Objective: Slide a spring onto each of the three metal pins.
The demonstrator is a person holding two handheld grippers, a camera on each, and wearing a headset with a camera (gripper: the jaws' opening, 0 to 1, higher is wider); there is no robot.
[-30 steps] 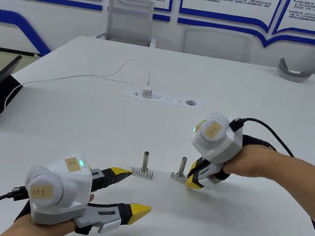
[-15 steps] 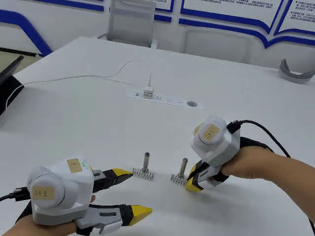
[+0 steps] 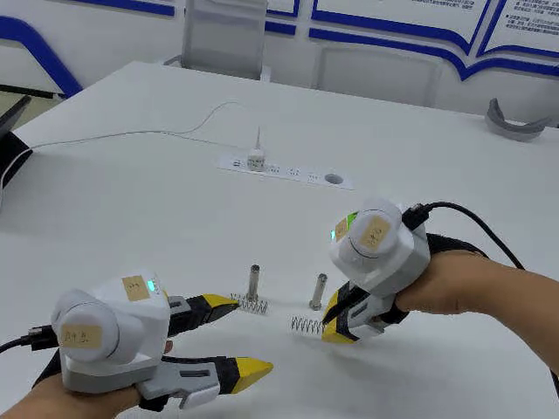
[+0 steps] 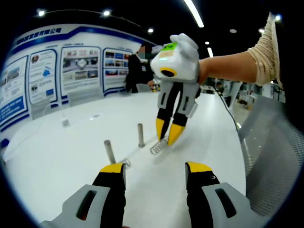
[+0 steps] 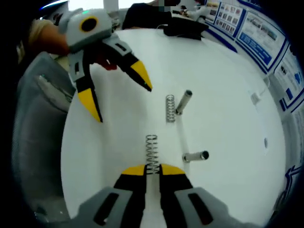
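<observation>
Two short metal pins stand upright on the white table: the left pin [image 3: 253, 279] [image 4: 109, 151] [image 5: 184, 101] and the right pin [image 3: 319, 290] [image 4: 140, 135] [image 5: 195, 156]. One spring [image 3: 251, 304] [image 5: 170, 108] lies at the foot of the left pin. My right gripper [image 3: 334, 325] [image 5: 152, 170] is shut on the end of a second spring [image 3: 306, 326] [image 4: 159, 145] [image 5: 151, 149], which sticks out level in front of the right pin. Nearer me, my left gripper [image 3: 238, 336] [image 4: 156, 168] is open and holds nothing, its upper tip close to the lying spring.
A white power strip [image 3: 288, 173] with a plug [image 3: 255, 160] and a cable lies mid-table behind the pins. A grey chair [image 3: 223, 35] stands past the far edge. A dark object [image 3: 9, 148] sits at the left edge and a grey curved item [image 3: 515, 122] far right.
My right gripper has closed on the spring by the right pin and drawn it a little away from the pin's base, toward me. The left gripper has barely moved.
</observation>
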